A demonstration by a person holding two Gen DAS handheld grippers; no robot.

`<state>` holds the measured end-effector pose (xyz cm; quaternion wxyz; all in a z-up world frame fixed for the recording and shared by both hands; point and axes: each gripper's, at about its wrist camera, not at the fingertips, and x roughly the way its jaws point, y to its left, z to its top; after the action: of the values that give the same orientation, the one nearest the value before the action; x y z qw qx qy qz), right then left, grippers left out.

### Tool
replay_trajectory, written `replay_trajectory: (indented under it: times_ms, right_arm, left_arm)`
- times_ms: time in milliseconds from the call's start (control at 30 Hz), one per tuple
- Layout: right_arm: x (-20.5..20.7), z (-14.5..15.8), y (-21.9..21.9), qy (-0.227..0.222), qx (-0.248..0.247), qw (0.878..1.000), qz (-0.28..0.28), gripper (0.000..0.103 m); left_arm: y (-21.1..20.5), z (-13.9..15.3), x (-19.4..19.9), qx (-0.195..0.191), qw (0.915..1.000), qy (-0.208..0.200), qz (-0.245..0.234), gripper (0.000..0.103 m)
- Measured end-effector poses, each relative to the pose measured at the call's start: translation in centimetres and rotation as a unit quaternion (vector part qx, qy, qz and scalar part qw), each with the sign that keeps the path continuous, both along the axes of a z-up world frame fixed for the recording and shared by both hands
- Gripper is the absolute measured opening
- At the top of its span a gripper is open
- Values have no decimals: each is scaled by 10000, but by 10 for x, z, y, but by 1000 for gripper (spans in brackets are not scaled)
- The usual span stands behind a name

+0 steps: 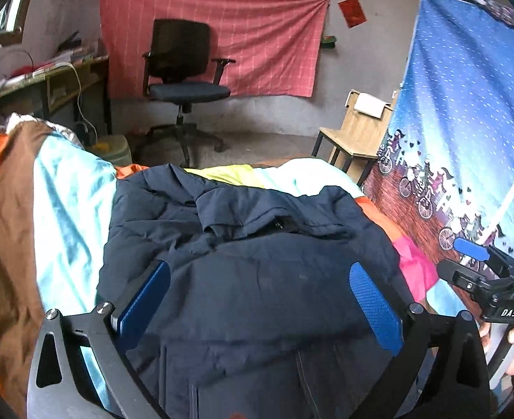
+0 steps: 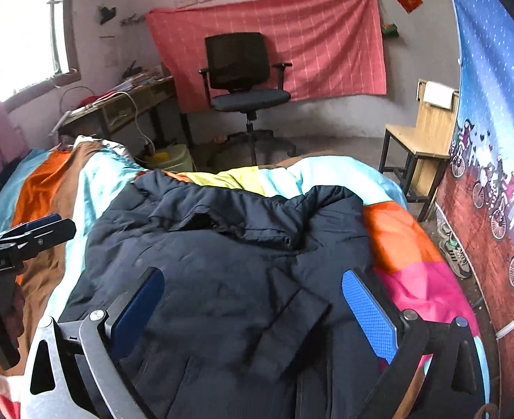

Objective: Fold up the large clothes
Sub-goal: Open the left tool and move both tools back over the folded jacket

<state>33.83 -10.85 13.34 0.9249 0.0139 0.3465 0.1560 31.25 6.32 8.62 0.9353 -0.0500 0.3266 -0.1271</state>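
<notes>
Navy padded jacket [image 1: 243, 269] lies spread across the middle of both views, on a bed covered by a satin patchwork quilt [image 1: 64, 209]. Jacket fabric matte, lightly quilted, puffy; upper part rumpled into soft ridges, with a folded flap of collar or hem near centre. In the right wrist view a sleeve [image 2: 291, 328] lies diagonally over the jacket body, flat and rectangular at the cuff end.

Quilt shiny, in blocks: pale aqua, brown, orange, lime yellow, hot pink. It shows on all sides of the jacket.

Left tongs [image 1: 257, 300]: fingers well apart, hovering above the lower jacket, nothing between them. Pads [image 1: 375, 307] blue with a fine dimpled texture, set on black angular arms with round metal bolts. Right tongs [image 2: 253, 307]: likewise spread, holding nothing, above the sleeve area; same blue dimpled pads [image 2: 368, 310], the left arm looking greyer.

Each pair of tongs appears at the edge of the other's view, lower right in the left wrist view, left edge in the right wrist view.

Upper centre: black mesh-backed office chair [image 1: 183, 70] on a concrete floor, before a pink grid-patterned cloth [image 1: 257, 35] pinned to the wall. Right of frame: wooden chair [image 1: 354, 129] with black metal legs, and a blue printed hanging [image 1: 466, 104] with bicycle figures. Upper left: cluttered counter [image 2: 124, 104] under a bright window.
</notes>
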Motion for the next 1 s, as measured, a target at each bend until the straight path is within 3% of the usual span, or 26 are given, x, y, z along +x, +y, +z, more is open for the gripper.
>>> replay_trajectory:
  times_ms: [400,633,833,1000]
  right_arm:
    - [-114,22,1,39,-101,9994,-317,103]
    - [-165,33,5,43,-316,9988,-364,103]
    - [-200,15,9,222,-153,9992,-298,103]
    - [-216,-5,18,462,-325,9984,44,103]
  left_arm:
    - [-13,11,-103,217,9977,-430,-469,101]
    - [-15,1,-143,285,9978,-286,-517,101]
    - [-11,-13,-174,431,9982,-126,-398,101]
    - [-5,-28,-192,584,9979,23,-276,101]
